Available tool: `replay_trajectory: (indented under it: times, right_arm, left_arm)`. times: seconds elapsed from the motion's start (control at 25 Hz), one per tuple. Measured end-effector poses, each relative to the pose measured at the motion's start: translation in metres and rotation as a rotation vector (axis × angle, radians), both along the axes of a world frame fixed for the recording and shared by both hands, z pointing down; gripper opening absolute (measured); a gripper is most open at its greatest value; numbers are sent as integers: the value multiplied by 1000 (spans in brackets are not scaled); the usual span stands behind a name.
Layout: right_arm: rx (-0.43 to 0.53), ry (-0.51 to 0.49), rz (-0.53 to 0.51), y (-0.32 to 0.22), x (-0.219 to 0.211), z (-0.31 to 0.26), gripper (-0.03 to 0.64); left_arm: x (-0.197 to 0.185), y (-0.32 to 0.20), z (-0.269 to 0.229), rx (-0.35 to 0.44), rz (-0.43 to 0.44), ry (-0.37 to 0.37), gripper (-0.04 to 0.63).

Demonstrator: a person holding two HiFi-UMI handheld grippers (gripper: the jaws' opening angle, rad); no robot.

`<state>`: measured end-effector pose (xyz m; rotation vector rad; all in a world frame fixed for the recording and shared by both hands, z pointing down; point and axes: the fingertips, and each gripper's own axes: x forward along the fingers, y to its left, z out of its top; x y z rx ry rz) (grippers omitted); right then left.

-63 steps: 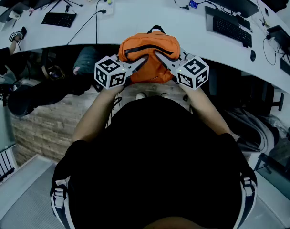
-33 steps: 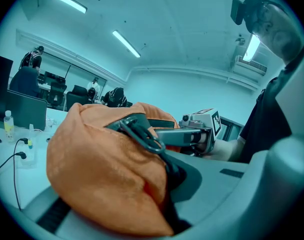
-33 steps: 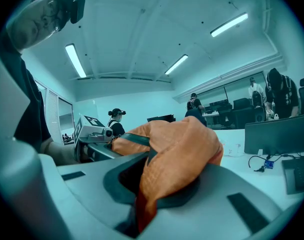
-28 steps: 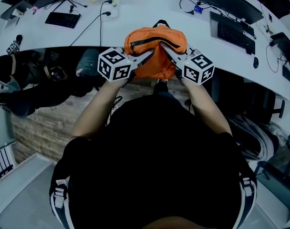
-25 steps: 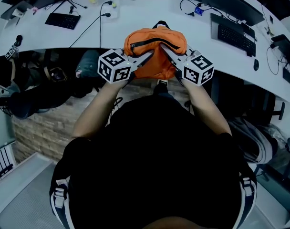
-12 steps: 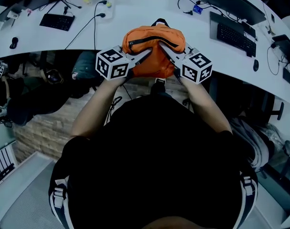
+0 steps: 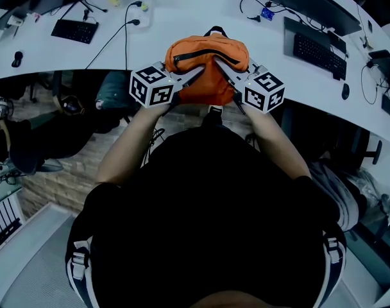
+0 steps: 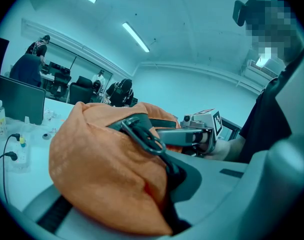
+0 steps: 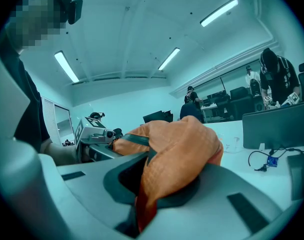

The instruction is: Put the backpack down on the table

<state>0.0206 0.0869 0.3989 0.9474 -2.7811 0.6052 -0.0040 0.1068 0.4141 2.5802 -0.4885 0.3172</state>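
In the head view an orange backpack [image 7: 208, 66] with a dark zip hangs between my two grippers, straddling the near edge of the curved white table [image 7: 182, 18]. I cannot tell if it rests on the tabletop. My left gripper [image 7: 196, 74] is shut on the fabric of its left side, and my right gripper [image 7: 221, 70] is shut on its right side. The left gripper view shows the backpack [image 8: 97, 169] bulging out of my left gripper [image 8: 164, 201], with the right gripper [image 8: 178, 135] beyond it. In the right gripper view the backpack [image 9: 179, 144] is pinched in my right gripper [image 9: 142, 196].
Keyboards lie at the table's left [image 7: 70, 31] and right [image 7: 317, 47], with a mouse [image 7: 345, 91] near the right edge. Black cables [image 7: 126, 31] run across the tabletop left of the backpack. Monitors line the far edge. A chair [image 7: 28, 140] stands below at the left.
Both grippers have carried the backpack forward, from in front of the table's near edge to over that edge. The grips on it have not changed.
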Motion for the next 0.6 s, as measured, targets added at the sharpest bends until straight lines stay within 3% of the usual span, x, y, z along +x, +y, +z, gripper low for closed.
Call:
replay_trajectory:
  times: [0.6]
  right_arm:
    - [-27, -2, -18, -49, 17, 17, 43]
  left_arm:
    - [17, -49, 16, -22, -31, -13, 38]
